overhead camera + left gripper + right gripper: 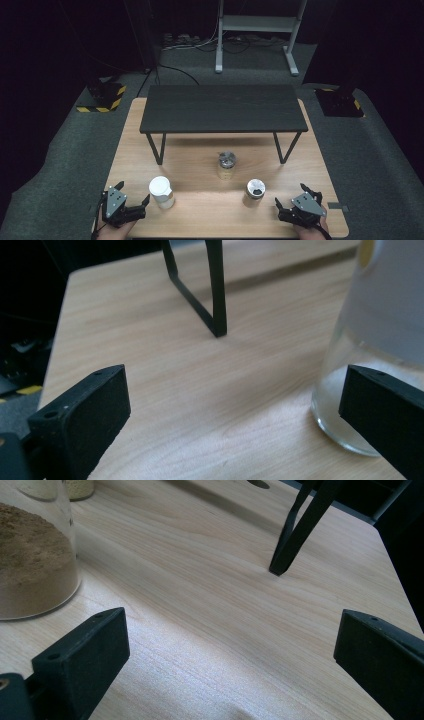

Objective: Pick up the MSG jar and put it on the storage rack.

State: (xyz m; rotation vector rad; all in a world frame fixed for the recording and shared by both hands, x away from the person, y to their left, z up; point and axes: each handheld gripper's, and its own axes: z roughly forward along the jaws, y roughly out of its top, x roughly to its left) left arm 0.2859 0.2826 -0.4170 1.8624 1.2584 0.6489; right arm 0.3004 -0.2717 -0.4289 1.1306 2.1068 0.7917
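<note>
Wooden table [210,210] carrying all items, with a low black shelf [222,107] on thin black legs standing far ahead of both sets of fingers. Left gripper [134,200] held at the near left edge, jaws spread wide and empty; in the left gripper view [235,405], bare tabletop between the fingers [85,410] and a shelf leg [212,290] straight ahead. White-lidded jar [161,192] just outside the tip of that gripper's right-hand finger, close beside it, contact not determinable; its clear glass base [345,405] seen in the left gripper view partly behind that finger. Right gripper [290,194] held at the near right edge, jaws likewise spread wide, nothing between them; bare wood between the fingers [85,650] in the right gripper view [232,645], another shelf leg [295,535] ahead. Jar of brown powder [254,192], lid perforated on top, standing near the tip of the left-hand finger of the right gripper and clear of it, seen in the right gripper view ahead of and outside that finger [32,565]. Third jar [226,165] with a metal lid, smallest in view, well ahead of both finger pairs and roughly midway between them, near the shelf's front edge.
</note>
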